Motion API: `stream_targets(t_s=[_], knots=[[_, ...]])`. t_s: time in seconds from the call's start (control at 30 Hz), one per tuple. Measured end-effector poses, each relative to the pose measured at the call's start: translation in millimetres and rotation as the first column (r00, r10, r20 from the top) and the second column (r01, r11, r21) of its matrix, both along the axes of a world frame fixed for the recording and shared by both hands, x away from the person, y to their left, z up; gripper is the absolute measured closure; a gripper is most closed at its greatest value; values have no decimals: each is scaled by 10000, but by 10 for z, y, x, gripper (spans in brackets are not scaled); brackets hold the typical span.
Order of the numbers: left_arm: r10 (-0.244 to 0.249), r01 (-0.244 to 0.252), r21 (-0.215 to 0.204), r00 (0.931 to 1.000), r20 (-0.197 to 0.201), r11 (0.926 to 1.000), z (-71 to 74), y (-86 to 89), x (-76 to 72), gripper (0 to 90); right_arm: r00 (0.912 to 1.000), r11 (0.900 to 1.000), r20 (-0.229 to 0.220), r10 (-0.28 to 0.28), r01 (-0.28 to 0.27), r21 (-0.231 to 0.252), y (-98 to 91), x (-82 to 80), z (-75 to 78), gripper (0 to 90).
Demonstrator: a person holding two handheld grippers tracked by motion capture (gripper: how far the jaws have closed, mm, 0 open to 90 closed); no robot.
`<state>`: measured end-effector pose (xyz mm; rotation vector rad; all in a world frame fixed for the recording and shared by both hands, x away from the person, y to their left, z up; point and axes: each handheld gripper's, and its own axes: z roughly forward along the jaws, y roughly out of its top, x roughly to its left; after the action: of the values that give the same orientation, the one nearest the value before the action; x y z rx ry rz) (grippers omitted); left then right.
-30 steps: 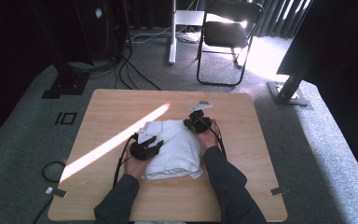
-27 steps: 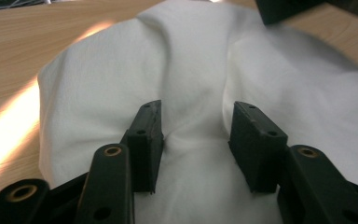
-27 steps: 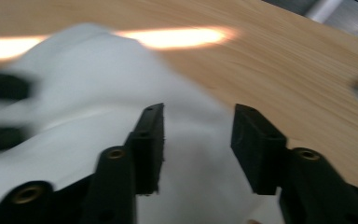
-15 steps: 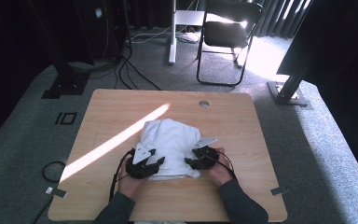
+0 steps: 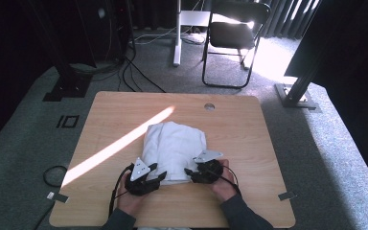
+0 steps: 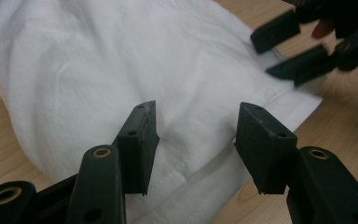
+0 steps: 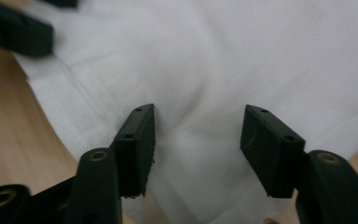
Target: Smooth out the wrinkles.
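Grey carpet surrounds a light wooden table [image 5: 249, 129], with a black folding chair [image 5: 232, 36] and trailing cables beyond it, and a slanting bar of sunlight crossing the tabletop. On the near half of the table lies a folded white cotton cloth [image 5: 172, 146], a soft rectangular bundle several layers thick, with a stitched hem along its near edge and shallow creases across the top.

It looks light, limp and not fragile. It will sag and unfold if lifted by a single layer, so the best hold is probably at the near corners, pinching through all the layers at the hem.

The left gripper [image 6: 196, 135] sits at the cloth's near left corner and the right gripper [image 7: 196, 144] at its near right corner. Both have just been opening and now stand spread, each with cloth beneath the gap between its jaws but nothing pinched. In the left gripper view the other claw's black tips hover over the far hem.
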<state>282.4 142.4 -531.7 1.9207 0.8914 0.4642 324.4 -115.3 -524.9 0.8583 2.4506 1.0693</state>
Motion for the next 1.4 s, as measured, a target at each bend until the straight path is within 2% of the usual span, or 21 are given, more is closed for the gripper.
stream_targets(t_s=[0.03,0.07,0.1,0.17,0.23,0.27,0.37,0.4,0.47,0.63,0.67,0.73,0.9,0.93,1.0,1.13,1.2,1.27,1.3,1.33,1.4], knots=[[-79,79,57,10000,-10,10000,-16,-20,22,498,9998,9997,-129,-174,172,-188,22,12,-66,473],[-114,113,158,9999,2,9998,-30,-44,44,499,9991,9995,-314,-294,290,-154,26,32,-124,485],[-114,113,158,9999,2,9998,-30,-44,44,499,9991,9995,-314,-294,290,-154,26,32,-124,485],[-95,93,223,9999,116,9997,-49,-114,132,498,9971,9981,-478,-586,594,149,3,96,-199,504],[-113,110,235,9999,103,9997,-46,-130,169,498,9957,9962,-334,-864,865,35,-14,140,-193,510],[-31,29,209,10000,84,9998,-39,-170,238,498,9948,9953,-338,-966,968,61,-24,172,-198,511],[-1,-2,329,9999,104,9995,-31,-213,311,495,9925,9930,-406,-1151,1161,228,-56,246,-214,511],[31,-33,268,10000,70,9996,-29,-248,391,495,9896,9893,-408,-1379,1396,420,-95,308,-230,510],[56,-57,165,10000,16,9998,-27,-288,458,495,9862,9853,-458,-1594,1618,541,-139,367,-236,508],[51,-52,221,10000,48,9997,-20,-375,555,494,9800,9789,-312,-1964,1978,521,-204,491,-233,498],[41,-41,169,10000,34,9998,-16,-399,592,495,9747,9722,-471,-2187,2218,753,-249,569,-247,491],[47,-49,174,9999,104,9998,-5,-398,610,497,9712,9676,-593,-2308,2355,915,-275,598,-249,486],[187,-191,121,9994,290,9997,82,-302,549,482,9724,9655,-387,-2300,2329,1161,-321,526,-185,430],[324,-329,145,9988,359,9994,132,-206,489,477,9717,9623,-187,-2355,2358,1352,-395,449,-100,399],[554,-561,180,9977,404,9983,160,-87,421,475,9716,9615,45,-2367,2336,1445,-486,351,-29,389],[1127,-1140,201,9921,547,9933,128,165,289,474,9645,9571,588,-2576,2463,1525,-690,119,3,376],[1429,-1437,136,9886,465,9895,92,275,261,474,9557,9473,687,-2862,2714,1699,-797,36,-32,373],[1704,-1715,238,9845,424,9849,46,373,237,474,9445,9330,658,-3217,3044,1922,-894,-12,-81,373],[1704,-1715,238,9845,424,9849,46,373,237,474,9445,9330,658,-3217,3044,1922,-894,-12,-81,373],[2045,-2055,412,9785,286,9778,-21,473,214,474,9331,9155,448,-3567,3396,2156,-968,-27,-131,373],[2298,-2298,388,9732,46,9725,-52,551,212,474,9241,9055,385,-3803,3635,2190,-1019,-17,-162,374]])
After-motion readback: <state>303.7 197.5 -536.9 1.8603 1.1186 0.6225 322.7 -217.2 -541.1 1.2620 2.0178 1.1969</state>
